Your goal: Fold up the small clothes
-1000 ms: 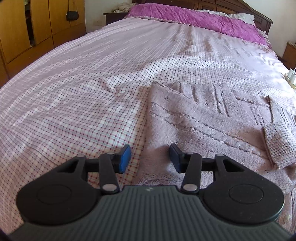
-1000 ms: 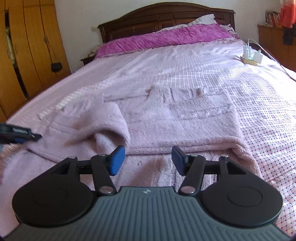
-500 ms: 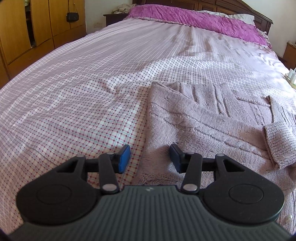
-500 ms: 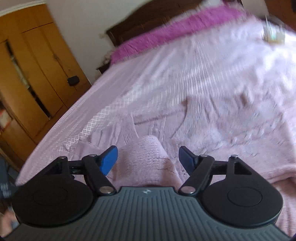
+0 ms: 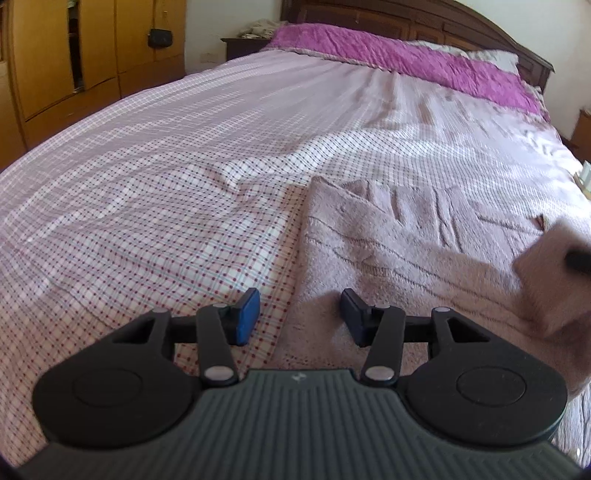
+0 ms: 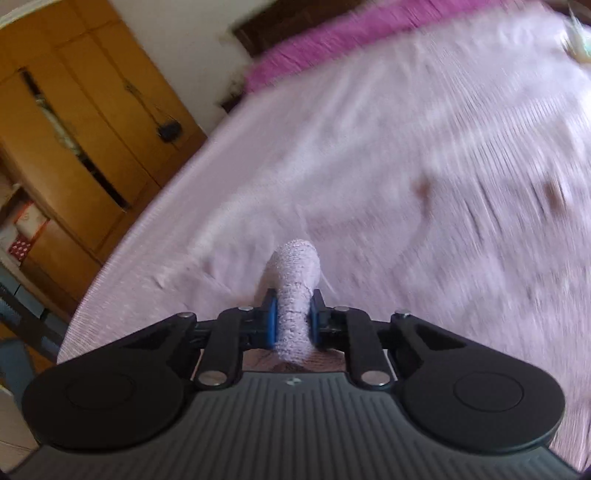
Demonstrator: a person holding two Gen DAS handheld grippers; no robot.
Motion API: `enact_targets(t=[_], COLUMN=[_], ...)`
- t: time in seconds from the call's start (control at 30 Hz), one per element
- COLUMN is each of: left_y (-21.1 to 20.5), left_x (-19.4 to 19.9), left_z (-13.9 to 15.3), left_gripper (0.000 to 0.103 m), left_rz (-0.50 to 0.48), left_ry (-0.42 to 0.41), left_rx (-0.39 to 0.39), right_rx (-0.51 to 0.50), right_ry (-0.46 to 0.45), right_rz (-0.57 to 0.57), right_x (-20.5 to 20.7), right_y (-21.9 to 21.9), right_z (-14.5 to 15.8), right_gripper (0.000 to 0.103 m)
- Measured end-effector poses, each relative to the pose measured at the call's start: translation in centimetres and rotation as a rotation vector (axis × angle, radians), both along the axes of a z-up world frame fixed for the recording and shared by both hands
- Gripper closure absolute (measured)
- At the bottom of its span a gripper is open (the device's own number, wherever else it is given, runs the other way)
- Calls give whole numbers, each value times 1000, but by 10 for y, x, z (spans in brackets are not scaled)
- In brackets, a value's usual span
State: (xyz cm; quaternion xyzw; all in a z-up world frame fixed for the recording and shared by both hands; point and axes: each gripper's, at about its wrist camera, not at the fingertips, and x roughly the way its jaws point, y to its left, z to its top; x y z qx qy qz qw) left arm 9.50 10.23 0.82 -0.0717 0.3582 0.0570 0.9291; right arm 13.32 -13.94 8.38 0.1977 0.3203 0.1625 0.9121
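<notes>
Since the earlier frames, the sleeve cuff that lay between the spread blue pads of the right gripper has been clamped, and the view behind it has become streaked with motion blur. The cuff is pinched between the two pads, a ribbed pale-lilac roll standing up past the fingertips. Beyond it the rest of the lilac knitted sweater is seen only as a blur across the bed, with two brownish spots that cannot be identified. To the gripper's left a wooden wardrobe with a small dark bag hung on it is visible, and far ahead a magenta blanket.

The left gripper is held spread, nothing between its pads, much as it was before. Its left pad hangs over the checked pink bedsheet, its right pad over the near edge of the sweater, whose border runs forward between the two. The sweater body is spread flat ahead and to the right. At the far right the cuff is seen raised and blurred, with a dark part of the right gripper against it. Farther ahead lie the magenta blanket and a dark wooden headboard.
</notes>
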Motion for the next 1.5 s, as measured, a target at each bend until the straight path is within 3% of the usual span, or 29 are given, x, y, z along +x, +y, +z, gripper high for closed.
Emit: enact_targets(t=[0.1,0.2,0.27,0.37,0.47,0.53,0.63,0.77,0.93,1.07,1.13,1.2,1.23,1.27,1.33,1.43,1.5], left_y=[2,3,4,4,6,7,9,7,-2,-7,-5,-3,-4,-6,-9,-8,-4], left_x=[-2,-2,-1,1,2,4,10,33,62,82,86,86,84,81,74,68,75], left_z=[0,-1,0,1,5,11,23,27,14,-2,-6,-6,-5,-4,1,4,-1], left_gripper=[50,50,50,50,51,52,52,52,51,47,49,65,86,87,89,89,93], left_rz=[28,39,37,34,33,25,9,-46,-68,-67,-85,-113,-120,-118,-110,-66,-21], left_ry=[-21,-33,-33,-32,-27,-27,-34,10,41,65,57,41,28,9,-40,-95,-83], left_rx=[-7,-6,-3,1,3,19,49,27,21,34,-25,-94,-95,-75,-37,36,90], right_rx=[-37,-90,-121,-164,-106,-14,88,130,133,115,101,89,87,88,81,98,81], right_ry=[-175,-235,-224,-138,-20,9,24,17,10,3,4,5,0,-4,-29,-89,-96], right_rz=[-31,-83,-109,-154,-219,-239,-244,-235,-227,-241,-243,-242,-236,-224,-220,-232,-272], right_x=[-14,-25,-29,-29,-29,-32,-35,-38,-42,-41,-41,-39,-39,-36,-41,-45,-48], right_y=[2,-5,-14,-30,-52,-64,-75,-81,-81,-81,-81,-78,-76,-73,-69,-67,-68], right_z=[28,26,9,-29,-67,-78,-80,-75,-67,-65,-67,-70,-71,-72,-65,-55,-52], right_gripper=[85,85,84,84,83,79,65,47,45,45,45,47,54,68,81,83,83])
